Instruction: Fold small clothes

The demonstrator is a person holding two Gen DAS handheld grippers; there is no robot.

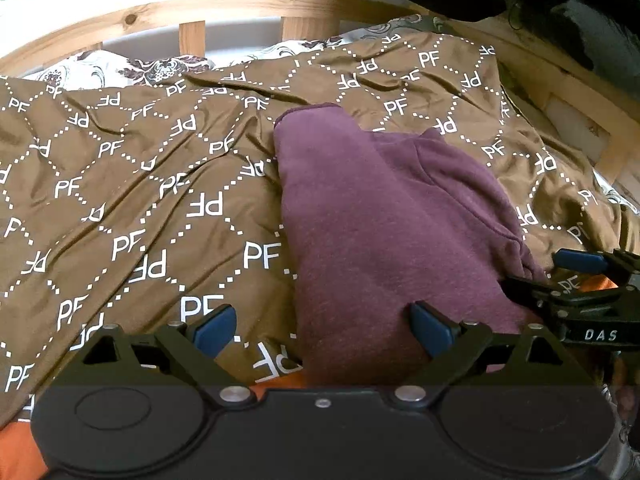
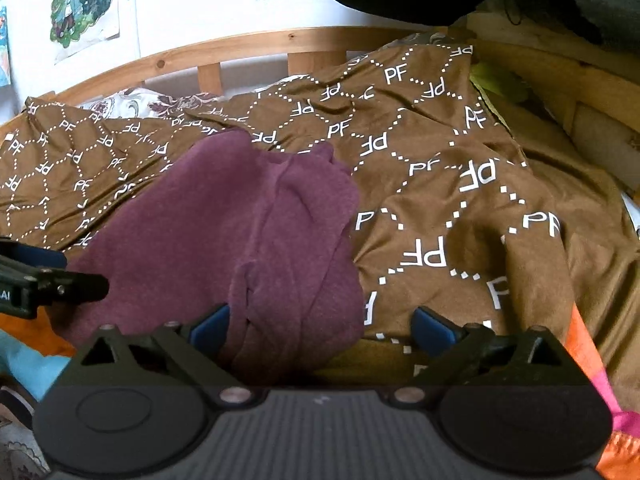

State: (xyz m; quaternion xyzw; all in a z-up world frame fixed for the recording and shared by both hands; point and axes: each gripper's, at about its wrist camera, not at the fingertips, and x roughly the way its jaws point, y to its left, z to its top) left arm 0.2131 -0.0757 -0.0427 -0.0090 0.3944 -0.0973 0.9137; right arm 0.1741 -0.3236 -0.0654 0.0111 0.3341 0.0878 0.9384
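Both grippers' blue fingers are spread wide, left gripper and right gripper, nothing pinched. Between them, a purple top is laid on a brown blanket. Behind, a wooden bed frame and wall drawings are seen.

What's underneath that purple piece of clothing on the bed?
The purple garment lies on a brown blanket printed with white "PF" letters. The blanket shows all around it; the part directly beneath is covered, so anything tucked there can't be seen.
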